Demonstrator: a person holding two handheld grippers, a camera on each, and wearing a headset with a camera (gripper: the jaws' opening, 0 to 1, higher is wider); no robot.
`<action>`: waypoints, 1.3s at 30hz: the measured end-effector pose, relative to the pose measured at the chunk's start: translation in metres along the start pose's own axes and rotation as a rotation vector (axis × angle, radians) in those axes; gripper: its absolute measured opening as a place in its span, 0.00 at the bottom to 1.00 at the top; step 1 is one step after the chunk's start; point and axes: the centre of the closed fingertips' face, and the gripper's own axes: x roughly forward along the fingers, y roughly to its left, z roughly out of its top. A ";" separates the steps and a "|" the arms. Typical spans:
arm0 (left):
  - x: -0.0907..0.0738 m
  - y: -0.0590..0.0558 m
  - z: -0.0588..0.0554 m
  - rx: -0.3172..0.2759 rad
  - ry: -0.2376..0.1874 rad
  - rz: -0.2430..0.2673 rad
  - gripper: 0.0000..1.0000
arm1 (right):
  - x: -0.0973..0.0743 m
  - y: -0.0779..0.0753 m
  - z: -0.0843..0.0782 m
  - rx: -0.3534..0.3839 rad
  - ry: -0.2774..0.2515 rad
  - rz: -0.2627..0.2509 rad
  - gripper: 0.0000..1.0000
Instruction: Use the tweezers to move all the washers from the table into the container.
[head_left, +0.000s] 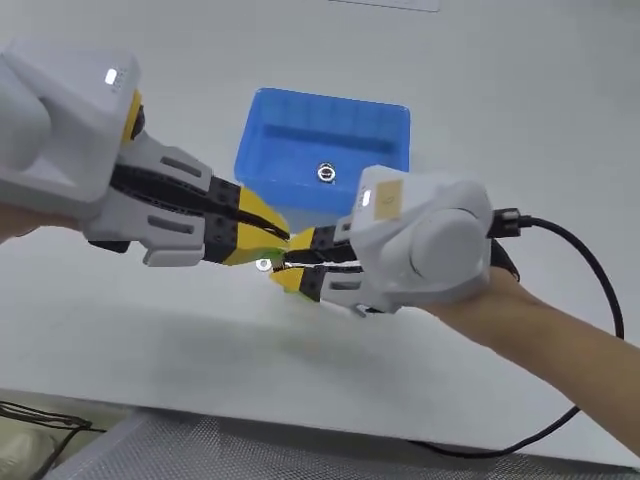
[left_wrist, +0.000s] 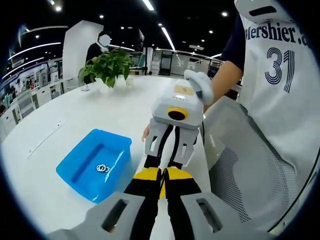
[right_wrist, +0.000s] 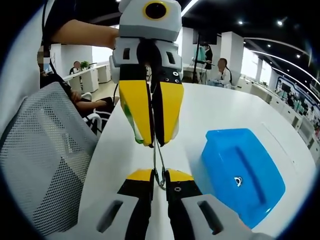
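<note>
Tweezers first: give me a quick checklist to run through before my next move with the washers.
1. Tweezers held: ok, the left gripper and the right gripper are both closed on them.
2. Target found: ok, the loose washer sits by the jaw tips.
3. Loose washer pinched in the tweezers: cannot tell.
4. Container open and close by: ok, it sits just beyond the grippers.
5. Progress: ok, one delivered washer lies inside the container.

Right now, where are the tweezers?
In the right gripper view the tweezers run from the left gripper down to the right gripper, over the table, left of the container.
</note>
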 end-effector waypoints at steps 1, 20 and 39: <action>0.000 0.000 0.000 0.002 0.003 0.001 0.07 | 0.000 0.001 0.000 -0.002 0.002 0.007 0.10; -0.036 0.018 0.045 0.129 -0.017 0.017 0.06 | -0.036 -0.023 0.049 -0.062 -0.069 -0.084 0.10; -0.028 0.074 0.074 0.220 -0.027 0.018 0.06 | -0.059 -0.086 0.056 -0.106 -0.063 -0.180 0.10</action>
